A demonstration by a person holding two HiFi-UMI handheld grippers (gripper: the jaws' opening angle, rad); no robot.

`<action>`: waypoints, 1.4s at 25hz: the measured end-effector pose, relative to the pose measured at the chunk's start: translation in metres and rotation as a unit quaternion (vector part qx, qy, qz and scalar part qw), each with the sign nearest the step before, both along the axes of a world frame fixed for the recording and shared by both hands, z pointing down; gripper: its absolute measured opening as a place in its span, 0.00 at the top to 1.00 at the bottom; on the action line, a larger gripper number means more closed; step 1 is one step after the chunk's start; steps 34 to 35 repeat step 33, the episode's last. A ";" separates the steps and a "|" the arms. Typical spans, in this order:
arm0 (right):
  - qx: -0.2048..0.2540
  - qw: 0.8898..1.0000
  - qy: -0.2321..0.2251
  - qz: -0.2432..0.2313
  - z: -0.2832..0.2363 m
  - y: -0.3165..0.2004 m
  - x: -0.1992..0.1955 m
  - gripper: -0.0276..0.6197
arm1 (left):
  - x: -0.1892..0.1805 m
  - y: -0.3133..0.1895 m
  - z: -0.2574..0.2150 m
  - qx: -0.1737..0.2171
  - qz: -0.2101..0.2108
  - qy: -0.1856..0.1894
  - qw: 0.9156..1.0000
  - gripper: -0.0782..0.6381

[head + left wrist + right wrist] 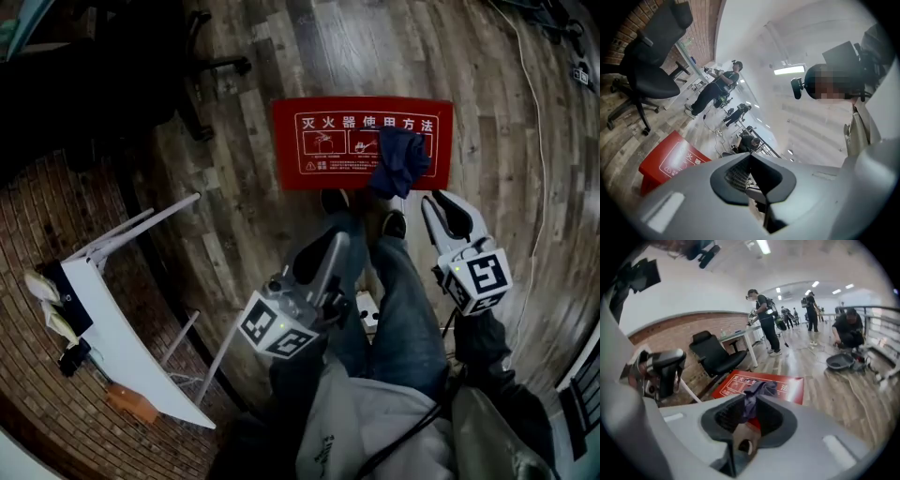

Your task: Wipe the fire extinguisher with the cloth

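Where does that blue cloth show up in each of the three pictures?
Head view: the blue cloth hangs upper right of centre, over the red box.
Left gripper view: not in it.
Right gripper view: at centre, pinched in the right tongs.
Shared landmark: the red box, in all three.

The cloth (401, 159) is soft, crumpled dark fabric, matt. The red box (323, 141) has a smooth painted face with some gloss. The floor (281, 56) is grainy wood plank with a low sheen. The wall (28, 216) is rough brick. The table (122, 347) is smooth and white.
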State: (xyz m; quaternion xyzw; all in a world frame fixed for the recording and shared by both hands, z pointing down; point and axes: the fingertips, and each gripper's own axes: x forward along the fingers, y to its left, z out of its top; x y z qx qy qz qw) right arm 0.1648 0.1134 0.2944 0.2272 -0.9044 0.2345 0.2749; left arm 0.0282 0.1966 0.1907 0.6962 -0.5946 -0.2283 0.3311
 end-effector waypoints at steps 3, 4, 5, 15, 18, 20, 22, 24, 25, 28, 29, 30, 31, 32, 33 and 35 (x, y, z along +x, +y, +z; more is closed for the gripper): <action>-0.069 0.997 -0.047 -0.001 -0.031 0.019 0.000 0.83 | 0.011 0.011 -0.024 -0.006 0.003 0.000 1.000 0.89; -0.076 0.996 -0.055 -0.011 -0.046 0.025 0.003 0.83 | 0.015 0.016 -0.036 -0.009 0.005 -0.004 1.000 0.89; -0.077 0.995 -0.061 -0.024 -0.063 0.029 0.006 0.84 | 0.019 0.020 -0.048 -0.010 0.005 -0.010 1.000 0.89; 0.001 0.991 -0.115 -0.071 -0.226 0.055 0.065 0.95 | 0.059 0.053 -0.178 0.035 -0.024 -0.070 0.997 0.89; 0.013 0.989 -0.126 -0.073 -0.250 0.073 0.083 0.95 | 0.071 0.062 -0.203 0.047 -0.037 -0.080 0.995 0.89; 0.022 0.988 -0.133 -0.073 -0.263 0.085 0.090 0.95 | 0.075 0.061 -0.217 0.062 -0.032 -0.089 0.994 0.89; 0.036 0.988 -0.134 -0.073 -0.273 0.095 0.094 0.95 | 0.074 0.059 -0.232 0.079 -0.027 -0.096 0.992 0.89; 0.051 0.988 -0.129 -0.067 -0.281 0.102 0.093 0.95 | 0.071 0.058 -0.246 0.094 -0.019 -0.100 0.990 0.89; 0.055 0.988 -0.129 -0.061 -0.285 0.104 0.092 0.95 | 0.069 0.058 -0.251 0.099 -0.015 -0.102 0.990 0.89; 0.062 0.989 -0.127 -0.036 -0.292 0.105 0.084 0.95 | 0.062 0.063 -0.261 0.104 0.000 -0.105 0.989 0.89; 0.063 0.990 -0.125 -0.029 -0.293 0.105 0.080 0.95 | 0.059 0.066 -0.261 0.102 0.005 -0.105 0.989 0.89; 0.065 0.990 -0.124 -0.024 -0.293 0.105 0.076 0.95 | 0.055 0.069 -0.261 0.098 0.008 -0.105 0.990 0.89; 0.066 0.990 -0.122 -0.020 -0.294 0.105 0.072 0.95 | 0.051 0.073 -0.260 0.095 0.011 -0.105 0.990 0.89; 0.068 0.990 -0.121 -0.016 -0.294 0.107 0.067 0.95 | 0.046 0.077 -0.260 0.092 0.013 -0.105 0.990 0.89; 0.070 0.990 -0.121 -0.012 -0.295 0.108 0.062 0.95 | 0.041 0.080 -0.259 0.089 0.014 -0.104 0.990 0.89; 0.070 0.990 -0.121 -0.012 -0.295 0.108 0.062 0.95 | 0.041 0.080 -0.259 0.089 0.014 -0.104 0.990 0.89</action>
